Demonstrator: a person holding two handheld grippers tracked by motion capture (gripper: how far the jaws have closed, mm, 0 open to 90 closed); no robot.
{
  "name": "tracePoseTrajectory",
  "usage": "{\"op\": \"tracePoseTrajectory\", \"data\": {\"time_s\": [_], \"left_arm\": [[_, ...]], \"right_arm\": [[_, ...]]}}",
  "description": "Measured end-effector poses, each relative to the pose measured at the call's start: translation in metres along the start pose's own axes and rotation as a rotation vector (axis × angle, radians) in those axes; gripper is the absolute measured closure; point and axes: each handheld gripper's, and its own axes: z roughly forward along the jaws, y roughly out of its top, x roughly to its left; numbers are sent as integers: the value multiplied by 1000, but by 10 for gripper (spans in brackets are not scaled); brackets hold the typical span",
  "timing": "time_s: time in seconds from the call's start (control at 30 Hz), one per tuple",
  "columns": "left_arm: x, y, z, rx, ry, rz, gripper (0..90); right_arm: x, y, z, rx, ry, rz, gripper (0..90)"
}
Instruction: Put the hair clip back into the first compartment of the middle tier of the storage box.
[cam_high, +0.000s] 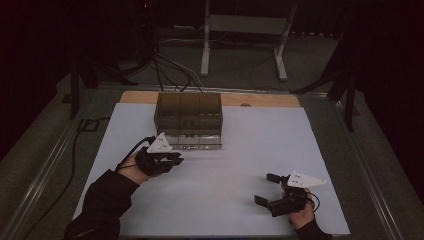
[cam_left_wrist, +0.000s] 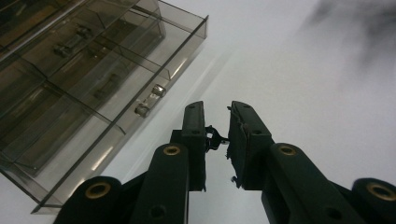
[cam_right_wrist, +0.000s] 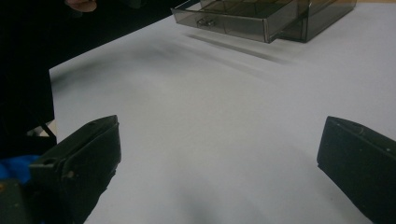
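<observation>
Smoky plastic drawer box (cam_high: 188, 120) had one drawer (cam_left_wrist: 100, 100) pulled out, seemingly unemptied; beside it our left gripper (cam_high: 172, 159) was clenched, the right gripper (cam_high: 266, 188) released.

High view overhead, far; gripper views low, near; all share drawer box (cam_high: 188, 119).

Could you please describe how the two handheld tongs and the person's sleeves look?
The left black two-jaw tongs and right black two-jaw tongs each carry a pale grey three-cornered plate with small markings. Brass-coloured pivot rivets show on the arms. A thin black cable trails behind. The dark sleeves are long.
</observation>
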Motion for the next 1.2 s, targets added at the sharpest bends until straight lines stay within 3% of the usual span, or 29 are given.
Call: {"op": "tracePoseTrajectory", "data": {"time_s": [1.2], "left_arm": [[39, -1, 3, -16, 72, -109, 779]], "right_arm": [[1, 0, 1, 3, 7, -1, 0]]}}
